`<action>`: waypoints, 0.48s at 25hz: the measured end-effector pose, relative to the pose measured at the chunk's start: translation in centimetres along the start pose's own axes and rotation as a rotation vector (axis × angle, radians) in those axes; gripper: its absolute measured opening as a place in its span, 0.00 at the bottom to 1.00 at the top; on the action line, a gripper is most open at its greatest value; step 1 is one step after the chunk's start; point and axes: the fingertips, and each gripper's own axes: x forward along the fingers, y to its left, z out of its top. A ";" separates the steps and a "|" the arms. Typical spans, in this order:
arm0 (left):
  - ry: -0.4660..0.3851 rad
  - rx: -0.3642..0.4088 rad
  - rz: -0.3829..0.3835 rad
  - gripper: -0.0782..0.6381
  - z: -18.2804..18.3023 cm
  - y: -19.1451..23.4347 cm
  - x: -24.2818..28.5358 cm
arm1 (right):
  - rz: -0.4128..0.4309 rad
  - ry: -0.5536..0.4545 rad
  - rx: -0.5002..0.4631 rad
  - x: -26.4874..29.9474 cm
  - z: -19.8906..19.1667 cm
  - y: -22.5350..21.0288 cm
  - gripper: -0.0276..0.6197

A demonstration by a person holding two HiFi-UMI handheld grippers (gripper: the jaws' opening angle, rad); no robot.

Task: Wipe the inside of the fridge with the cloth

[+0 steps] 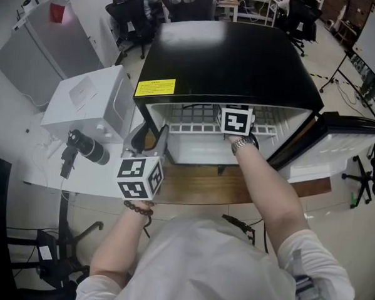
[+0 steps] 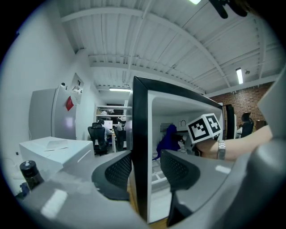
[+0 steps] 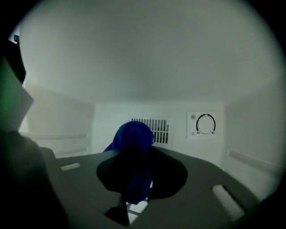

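Cloth [image 3: 134, 147] is a soft blue rag scrunched into a rounded wad. My right gripper [image 3: 136, 179] is clamped tight on it, inside the fridge [image 1: 226, 56], dead centre of the right gripper view and pointed at the back wall.

The fridge is glossy black outside and smooth white plastic inside, with a slatted vent [image 3: 154, 130] and a round dial [image 3: 205, 124] at centre right of that view. My left gripper [image 2: 145, 167] has its jaws closed in around the fridge's left wall edge, a ribbed pad on either side. It looks like it's pinching the wall to steady things.

What worries me is the wad poking into the vent slats, knocking the dial, or snagging on the white wire shelf [image 1: 192, 128]. And if the left grip slips off that slick edge, the fridge could skate on the wooden bench [image 1: 208, 188].
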 end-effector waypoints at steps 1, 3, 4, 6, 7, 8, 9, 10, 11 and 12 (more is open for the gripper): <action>0.000 -0.001 0.003 0.39 0.0 0.0 0.0 | -0.003 0.000 0.001 -0.1 0.0 -0.3 0.15; -0.001 -0.003 0.007 0.39 0.0 0.1 0.0 | -0.011 0.000 0.002 -0.2 0.0 -0.9 0.15; -0.002 -0.004 0.009 0.39 0.1 0.1 0.0 | -0.016 -0.001 0.003 -0.3 0.0 -1.2 0.15; -0.002 -0.005 0.013 0.39 0.1 0.1 0.0 | -0.026 0.000 0.007 -0.4 0.0 -2.0 0.15; -0.001 -0.007 0.016 0.39 0.0 0.0 0.1 | -0.030 0.002 0.010 -0.5 -0.1 -2.4 0.15; 0.001 -0.009 0.018 0.39 0.0 0.0 0.0 | -0.033 0.004 0.012 -0.5 -0.2 -2.7 0.15; 0.002 -0.011 0.022 0.39 0.0 0.0 0.0 | -0.035 0.005 0.013 -0.6 -0.3 -3.1 0.15; 0.003 -0.012 0.025 0.39 -0.1 0.0 0.1 | -0.036 0.006 0.013 -0.7 -0.3 -3.3 0.15; 0.003 -0.013 0.028 0.40 -0.1 0.0 0.1 | -0.037 0.007 0.013 -0.8 -0.4 -3.6 0.15; 0.004 -0.014 0.031 0.40 0.0 0.0 0.1 | -0.039 0.006 0.014 -0.8 -0.4 -3.9 0.15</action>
